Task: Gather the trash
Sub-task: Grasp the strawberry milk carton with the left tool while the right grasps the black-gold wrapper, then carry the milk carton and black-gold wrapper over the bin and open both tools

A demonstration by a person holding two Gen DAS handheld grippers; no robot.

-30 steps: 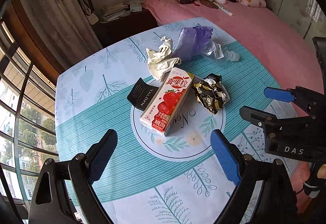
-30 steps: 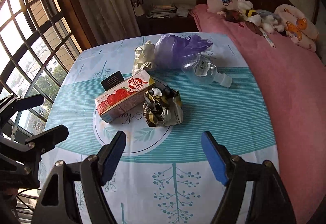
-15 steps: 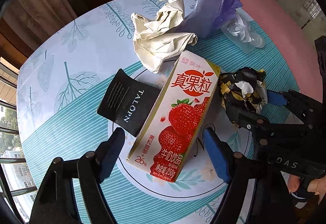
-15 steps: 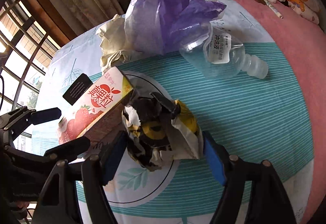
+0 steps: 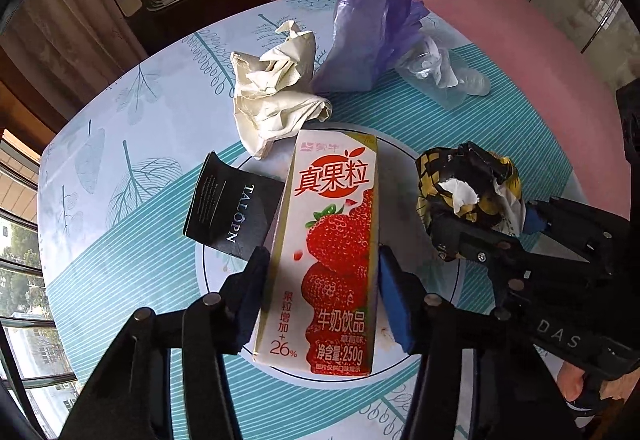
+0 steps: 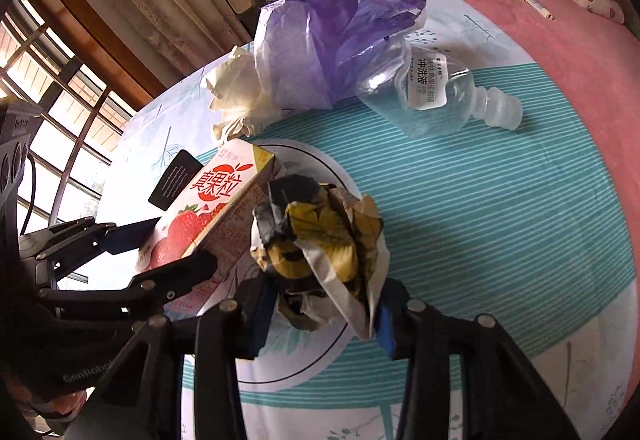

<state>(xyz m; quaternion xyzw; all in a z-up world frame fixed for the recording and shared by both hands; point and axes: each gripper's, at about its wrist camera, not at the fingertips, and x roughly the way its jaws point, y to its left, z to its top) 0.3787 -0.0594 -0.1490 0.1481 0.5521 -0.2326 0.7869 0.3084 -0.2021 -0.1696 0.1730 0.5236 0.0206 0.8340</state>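
Note:
A strawberry milk carton lies flat on the round patterned table. My left gripper straddles its lower half, jaws closing, both blue pads against the carton's long sides. To its right lies a crumpled black-and-yellow wrapper. In the right wrist view this wrapper sits between the pads of my right gripper, whose jaws are closing and touch it on both sides. The carton and the left gripper show there at the left.
Behind the carton lie a crumpled cream paper, a purple plastic bag, a clear plastic bottle and a black card. A pink bed borders the table's far right side; windows are at the left.
Both grippers have come down close to the table. The left jaws narrowed onto the carton, and the right jaws narrowed onto the crumpled wrapper.

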